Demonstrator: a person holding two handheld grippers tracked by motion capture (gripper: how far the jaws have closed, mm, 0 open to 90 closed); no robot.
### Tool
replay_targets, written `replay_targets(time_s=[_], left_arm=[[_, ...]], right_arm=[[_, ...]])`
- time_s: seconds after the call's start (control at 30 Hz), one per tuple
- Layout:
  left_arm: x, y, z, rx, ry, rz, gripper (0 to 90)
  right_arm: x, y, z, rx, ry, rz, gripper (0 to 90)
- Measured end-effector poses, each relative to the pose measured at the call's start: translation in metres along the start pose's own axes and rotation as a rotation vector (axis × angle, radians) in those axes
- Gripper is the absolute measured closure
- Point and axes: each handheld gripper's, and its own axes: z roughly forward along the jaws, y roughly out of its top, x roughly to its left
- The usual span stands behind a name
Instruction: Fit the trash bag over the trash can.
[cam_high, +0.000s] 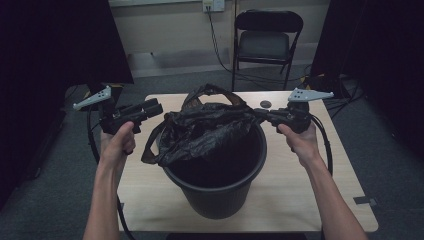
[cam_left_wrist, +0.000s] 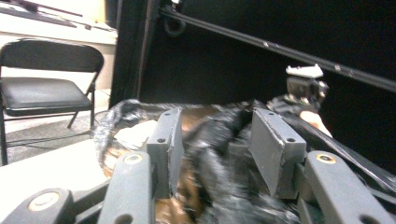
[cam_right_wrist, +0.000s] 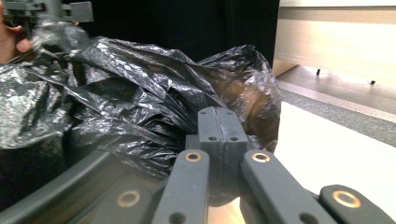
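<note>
Black plastic bag, being fitted as a liner to the dark bin at the middle of the table. The bag lies crumpled across the far and left part of the bin's mouth, one fold hanging outside the left rim and a loop of film arching above the far rim; the near part of the mouth is uncovered and dark, so the lining appears only begun. The bag is held high, probably so that its opening can be spread wider than the rim before it is drawn down over it. Right gripper, just right of the bin's far rim: in its own view the two pads meet face to face, fully closed, with bag film bunched against and around them; it most likely pinches a thin edge of the bag, which runs taut from it toward the bin. Left gripper, just left of the bin and above the hanging fold: its jaws stand partly open, and its own view shows blurred bag film lying between the pads without clear pressure from either, so no firm grip can be read there. A hand carries it; the other hand carries the right gripper. Beyond the bin, a small dark disc lies on the table's far edge, and a folding chair stands well behind it.
</note>
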Motion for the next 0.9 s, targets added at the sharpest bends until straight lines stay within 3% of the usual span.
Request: replay_targets(time_s=[0.07,0.13,0.23,0.33,0.4,0.47,0.53,0.67,0.77,0.9], left_arm=[[0.006,-0.002,0.002,0.005,0.002,-0.02,54.4],[0.011,-0.006,0.007,0.026,0.032,-0.026,54.6],[0.012,-0.012,0.016,0.039,0.005,-0.029,53.4],[0.006,-0.015,0.028,0.069,-0.04,-0.004,50.6],[0.0,-0.017,0.036,0.099,-0.049,0.017,51.4],[-0.007,-0.019,0.04,0.128,-0.06,0.051,57.5],[-0.012,-0.022,0.04,0.138,-0.062,0.059,63.6],[-0.018,-0.024,0.035,0.131,-0.023,0.065,66.9],[-0.022,-0.027,0.026,0.121,-0.013,0.073,66.2],[-0.028,-0.031,0.014,0.107,-0.016,0.074,65.2]], right_arm=[[-0.002,0.0,0.002,-0.003,0.0,0.006,89.9],[-0.003,-0.001,0.004,-0.003,0.001,0.007,89.4],[-0.004,0.001,0.008,-0.003,0.001,0.006,88.8],[-0.005,0.004,0.016,-0.001,0.005,0.0,87.8],[-0.005,0.006,0.021,0.006,0.01,-0.002,86.0],[-0.004,0.009,0.027,0.015,0.011,-0.007,77.5],[-0.002,0.013,0.027,0.004,0.003,-0.007,68.8],[0.002,0.021,0.018,-0.022,-0.03,-0.003,54.7],[0.006,0.028,0.011,-0.044,-0.042,-0.006,51.6],[0.019,0.035,0.006,-0.073,-0.018,-0.021,49.4]])
